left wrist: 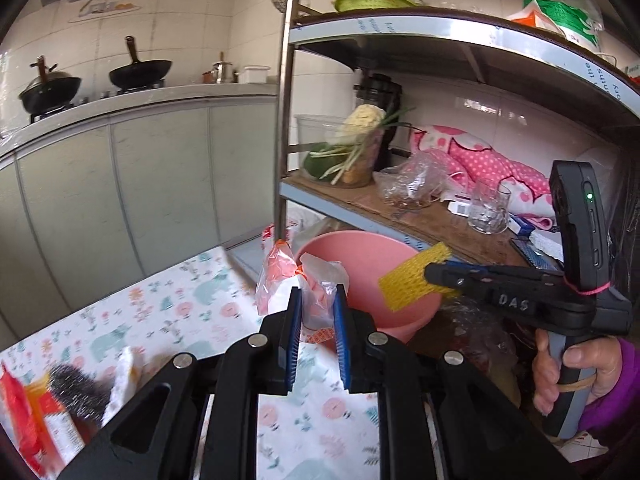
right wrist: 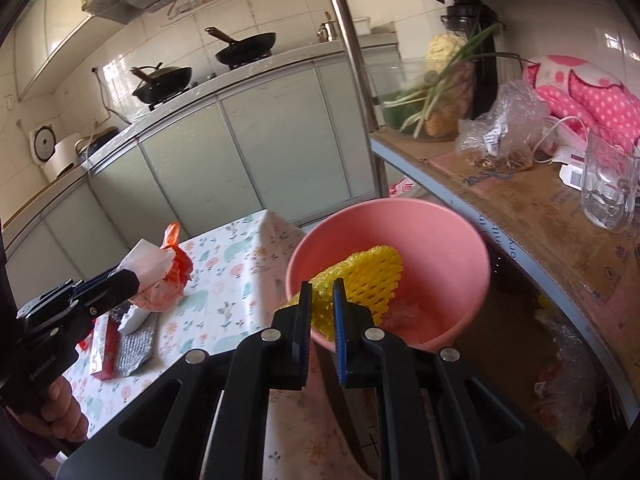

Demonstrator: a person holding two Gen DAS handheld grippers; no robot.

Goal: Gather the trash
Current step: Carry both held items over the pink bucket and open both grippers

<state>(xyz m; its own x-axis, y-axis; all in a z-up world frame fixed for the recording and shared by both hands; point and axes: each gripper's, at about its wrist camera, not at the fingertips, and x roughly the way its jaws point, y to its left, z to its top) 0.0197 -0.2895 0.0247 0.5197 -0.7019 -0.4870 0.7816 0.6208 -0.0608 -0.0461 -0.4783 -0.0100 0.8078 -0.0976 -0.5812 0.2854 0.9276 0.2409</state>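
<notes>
My right claw point(right wrist: 322, 312) pinches the yellow foam net point(right wrist: 360, 280) over the pink bin point(right wrist: 448, 240), centre frame; it may snag on release. My left claw point(left wrist: 316, 312) seemingly grips crumpled plastic wrappers point(left wrist: 280, 276), which could spill short.

A foam net point(right wrist: 360, 280) is held over the bucket point(right wrist: 452, 240) by the right gripper point(right wrist: 322, 304). Left of the bucket, above the table point(right wrist: 236, 280), a plastic bag point(left wrist: 316, 292) is gripped by the left gripper point(left wrist: 317, 308). The shelf point(right wrist: 520, 208) is set right of the bucket.
</notes>
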